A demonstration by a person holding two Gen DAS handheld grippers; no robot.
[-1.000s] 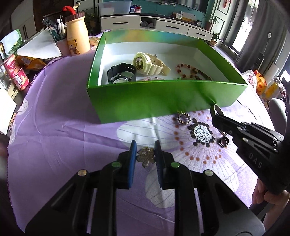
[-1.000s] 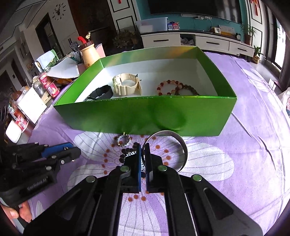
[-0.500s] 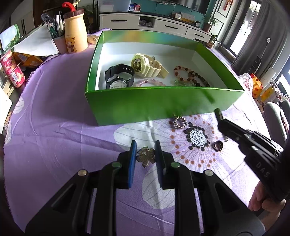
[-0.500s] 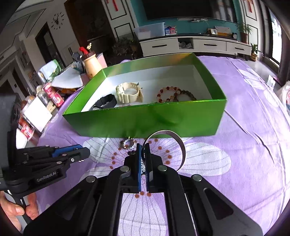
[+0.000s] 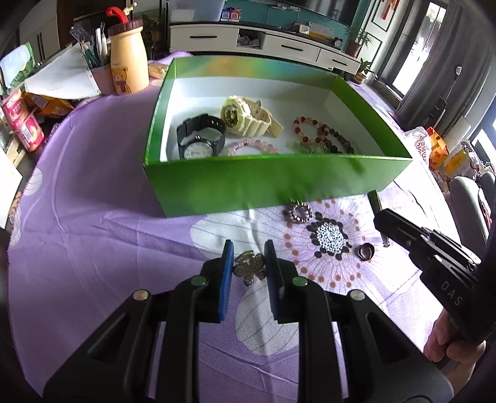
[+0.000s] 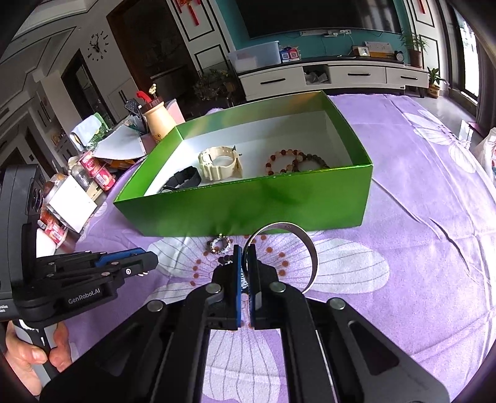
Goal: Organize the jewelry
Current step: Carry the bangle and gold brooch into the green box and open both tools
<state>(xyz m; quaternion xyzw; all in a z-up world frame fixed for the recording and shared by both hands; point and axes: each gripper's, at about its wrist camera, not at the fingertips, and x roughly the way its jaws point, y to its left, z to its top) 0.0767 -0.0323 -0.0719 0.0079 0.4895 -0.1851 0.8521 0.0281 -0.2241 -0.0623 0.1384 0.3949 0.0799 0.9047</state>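
With my right gripper [image 6: 245,257] pinched on the silver bangle [image 6: 286,248] and my left gripper [image 5: 248,259] nipping the flower brooch [image 5: 250,266], I should lift both clear over the green box [image 6: 248,206] wall before letting go.

Teal wall [image 6: 235,28], white media cabinet [image 6: 334,76] (daylight from right-hand windows [image 5: 412,62])
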